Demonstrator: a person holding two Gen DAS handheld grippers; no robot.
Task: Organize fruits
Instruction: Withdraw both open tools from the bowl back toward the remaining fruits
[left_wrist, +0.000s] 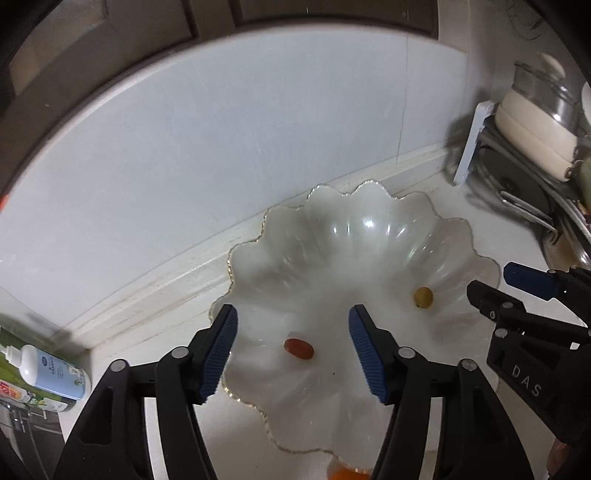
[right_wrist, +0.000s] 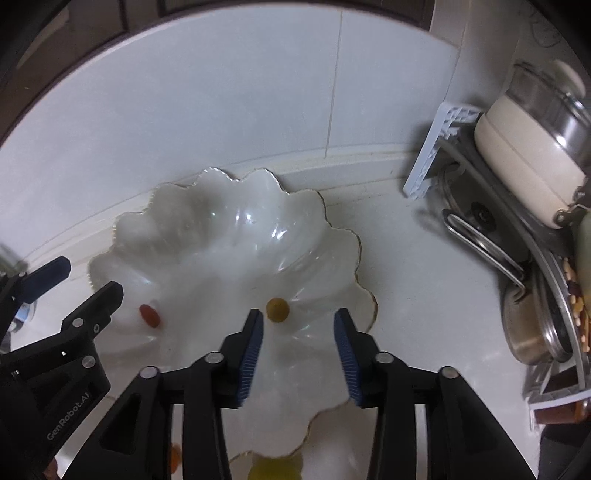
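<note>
A scalloped clear glass bowl (left_wrist: 369, 183) (right_wrist: 236, 176) with a gold rim stands on the white counter against the wall. Inside it lie a red oval fruit (left_wrist: 298, 348) (right_wrist: 149, 315) and a yellow-green round fruit (left_wrist: 423, 297) (right_wrist: 277, 309), well apart. My left gripper (left_wrist: 293, 312) (right_wrist: 89, 276) hovers open above the bowl's left side, the red fruit lying below the gap between its fingers. To its right, my right gripper (right_wrist: 298, 315) (left_wrist: 493, 278) is open too, over the yellow-green fruit's side. Neither holds anything.
An orange fruit (left_wrist: 347, 473) and a yellow-green one (right_wrist: 273, 470) show at the near edge, partly hidden by the fingers. A cream pot with a glass lid (right_wrist: 528, 155) sits on a metal rack at the right. A white bottle (left_wrist: 51, 371) lies at the left.
</note>
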